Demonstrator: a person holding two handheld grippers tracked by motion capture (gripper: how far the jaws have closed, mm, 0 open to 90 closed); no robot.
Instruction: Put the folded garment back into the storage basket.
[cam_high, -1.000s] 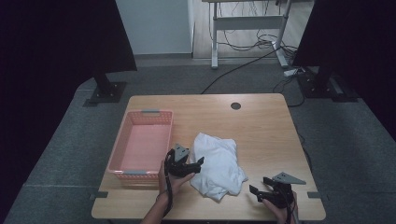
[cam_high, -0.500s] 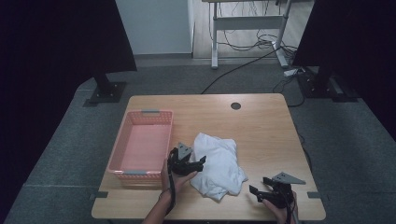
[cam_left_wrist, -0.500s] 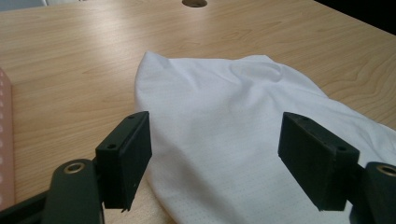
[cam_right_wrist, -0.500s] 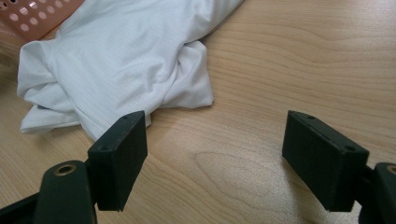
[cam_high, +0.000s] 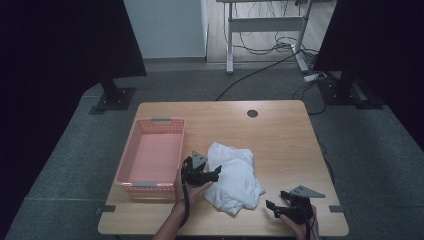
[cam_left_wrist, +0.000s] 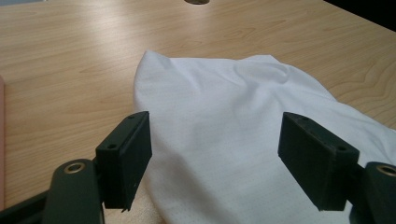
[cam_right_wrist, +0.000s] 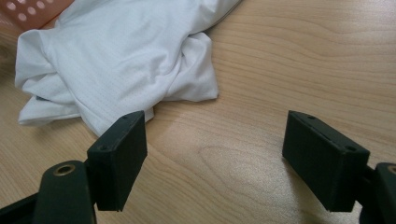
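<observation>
A crumpled white cloth (cam_high: 234, 175) lies on the wooden table (cam_high: 280, 145), right of a pink basket (cam_high: 126, 162). My left gripper (cam_high: 216, 173) sits at the cloth's left edge, open, its jaws pointing right over the fabric. In the left gripper view the cloth (cam_left_wrist: 233, 126) lies under and beyond the open left gripper (cam_left_wrist: 215, 144), with nothing held. My right gripper (cam_high: 270, 206) rests near the table's front right, open and pointing left. In the right gripper view the right gripper (cam_right_wrist: 215, 149) is over bare wood, with the cloth (cam_right_wrist: 121, 51) a short way ahead.
The pink basket holds nothing that I can see; a corner of the basket (cam_right_wrist: 37, 9) shows behind the cloth. A round cable hole (cam_high: 252, 113) is at the table's far side. Dark screens on stands flank the table, and cables lie on the floor beyond.
My left gripper has crept slightly right and forward onto the cloth's left edge. The right gripper and the cloth have stayed in place.
</observation>
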